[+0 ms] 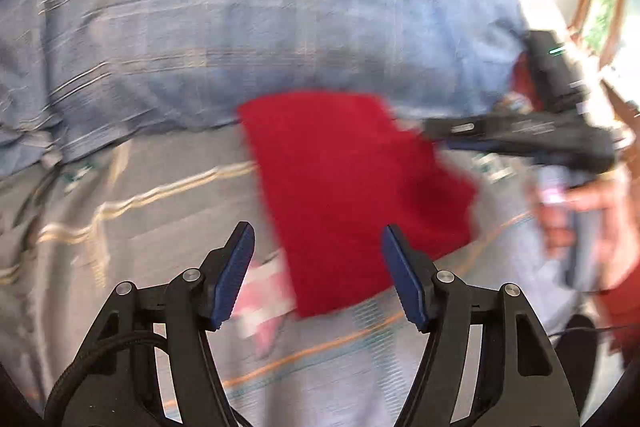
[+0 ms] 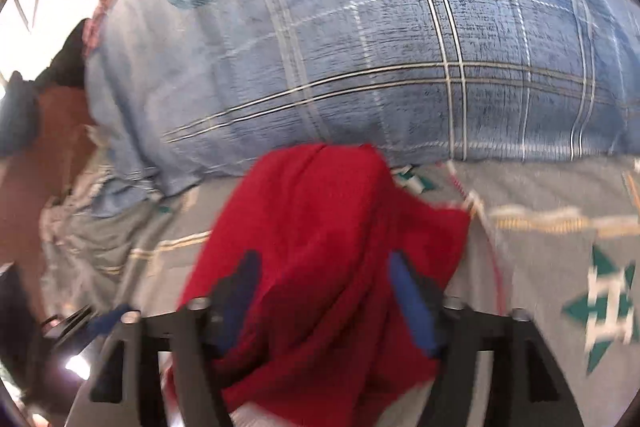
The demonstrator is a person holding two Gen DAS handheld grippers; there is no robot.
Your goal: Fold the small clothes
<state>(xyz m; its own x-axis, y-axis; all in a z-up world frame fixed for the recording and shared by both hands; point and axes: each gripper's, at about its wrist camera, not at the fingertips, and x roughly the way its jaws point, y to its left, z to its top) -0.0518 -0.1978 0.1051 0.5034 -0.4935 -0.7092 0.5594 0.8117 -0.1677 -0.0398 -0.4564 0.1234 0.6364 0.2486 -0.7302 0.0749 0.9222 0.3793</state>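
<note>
Here, nearest first.
Left hand-held gripper: released, jaws standing apart over the near edge of the red garment, nothing pinched between its pads.
Right hand-held gripper: also spread wide; the red cloth is lying between and under the jaws, bunched, and the pads do not appear to be pressing it.
Red garment: lying on the grey patterned bedsheet, just in front of the blue plaid duvet, one fold apparently laid over.
White-and-pink piece: peeking out beside the garment's near left edge; a label or lining, I cannot tell which.
Doing the step well: probably letting the cloth settle flat, then smoothing the hump near the right jaws before taking the next edge, gripping a clean corner and not a bunched layer.
Hard to make out: both views are smeared by motion; the garment's type and its near hem under the right jaws are hidden.
</note>
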